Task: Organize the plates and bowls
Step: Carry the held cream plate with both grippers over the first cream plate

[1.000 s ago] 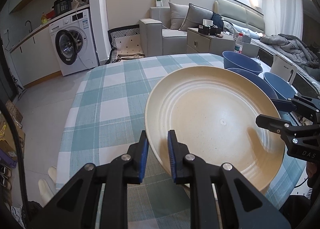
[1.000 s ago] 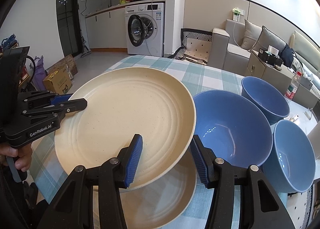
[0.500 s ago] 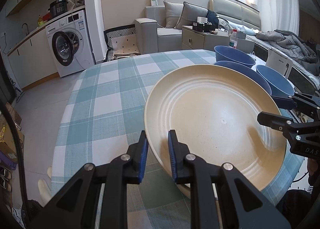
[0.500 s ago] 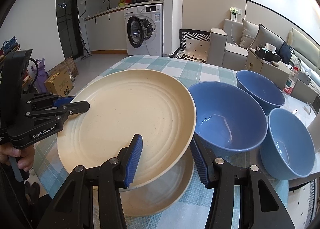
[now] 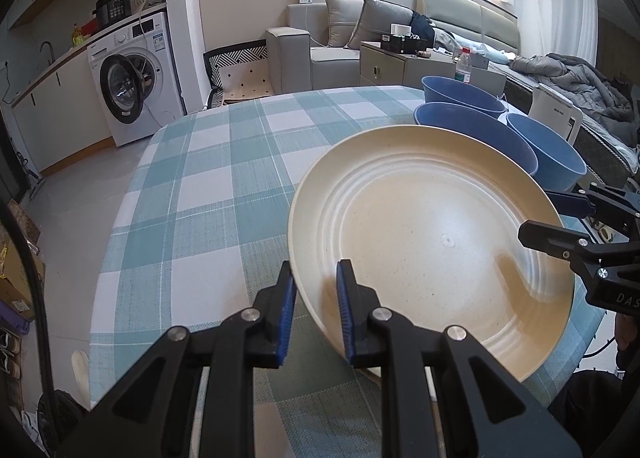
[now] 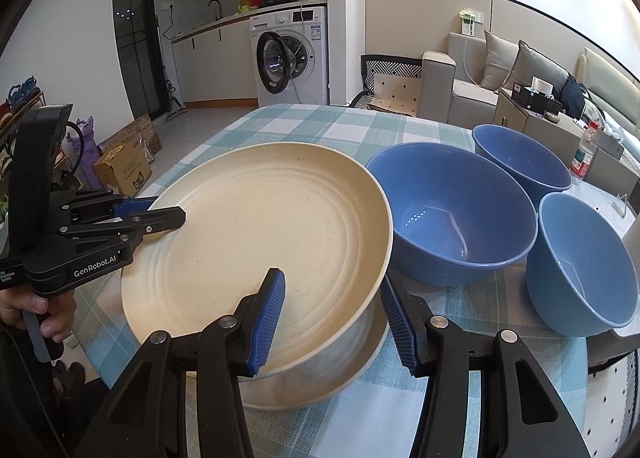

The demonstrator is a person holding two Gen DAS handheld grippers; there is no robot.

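- Lower now than a second ago, the cream plate (image 6: 260, 242) hangs just over a second cream plate (image 6: 320, 382) on the tabletop (image 5: 208, 186), and the three blue bowls sit further from both cameras' top edges than they did.
- Left gripper (image 5: 316, 298) is clenched on the near rim of the upper plate, its blue fingers (image 5: 286, 310) pinching the edge from both sides.
- Right gripper (image 6: 332, 314) straddles the opposite rim, one finger over the plate's face and one outside; its fingers look only partly closed, and I cannot tell whether the pads really press.
- Risk: if the right side is merely cradling, the plate could tip or slide out as it goes down, pivoting on the left pinch.
- Risk: the lower plate lies offset toward the right gripper, so an off-centre drop would leave the stack lopsided or clack rim on rim.
- Risk: the right outer finger sits close beside the largest blue bowl (image 6: 452, 214); a sideways drift would nudge it into its neighbours (image 6: 520, 162) (image 6: 580, 270).
- Edges: the stack lies near the tabletop's front edge, by the person's hand (image 6: 36, 310).
- Open room: checked cloth to the left and beyond the plate is bare; the right side is crowded by bowls.
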